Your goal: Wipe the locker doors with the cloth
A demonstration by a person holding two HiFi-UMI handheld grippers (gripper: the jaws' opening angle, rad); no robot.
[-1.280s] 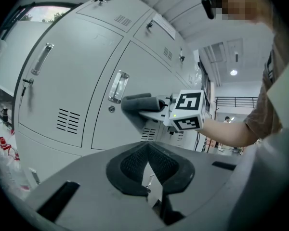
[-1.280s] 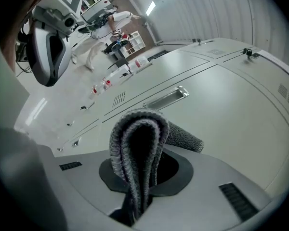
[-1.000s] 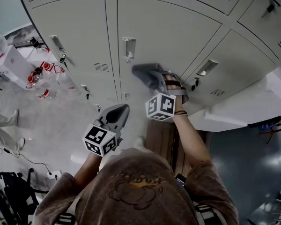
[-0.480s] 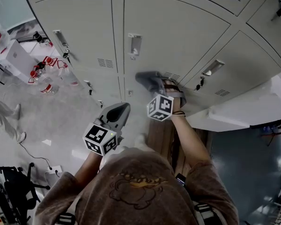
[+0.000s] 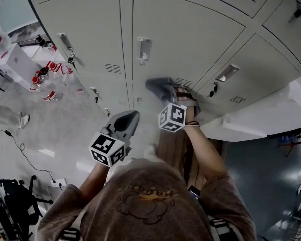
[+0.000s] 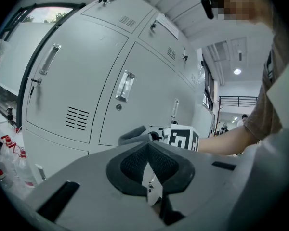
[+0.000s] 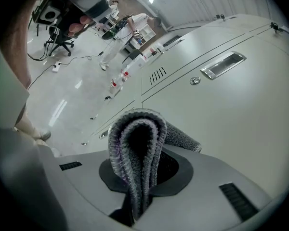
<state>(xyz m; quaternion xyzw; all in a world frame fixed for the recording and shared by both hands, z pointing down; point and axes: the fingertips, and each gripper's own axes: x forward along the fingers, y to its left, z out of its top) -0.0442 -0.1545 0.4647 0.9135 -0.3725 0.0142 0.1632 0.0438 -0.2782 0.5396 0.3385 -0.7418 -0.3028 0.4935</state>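
Right gripper [image 7: 143, 177]: jaws pinch a grey cloth [image 7: 135, 146], which is folded over and bulges out past the tips. In the head view the cloth [image 5: 159, 86] sits just above frame centre. It appears to lie against the grey locker doors [image 5: 188, 31], at 5 o'clock from the middle door's handle [image 5: 144, 48] and just beside a small set of vent slits [image 5: 183, 81]. Whether it actually presses on the metal can't be confirmed. The marker cube [image 5: 172, 117] is at 6 o'clock from the cloth.

Left gripper [image 6: 149, 171]: jaws pressed together, nothing between the pads (only a thin pale sliver shows at the seam). It hangs off the doors, at 7 o'clock from the cloth, and its tip [image 5: 127, 119] points toward the lower lockers.

Some bottles with red labels [image 5: 46, 79] stand on the floor at 9 o'clock, well apart from both grippers.
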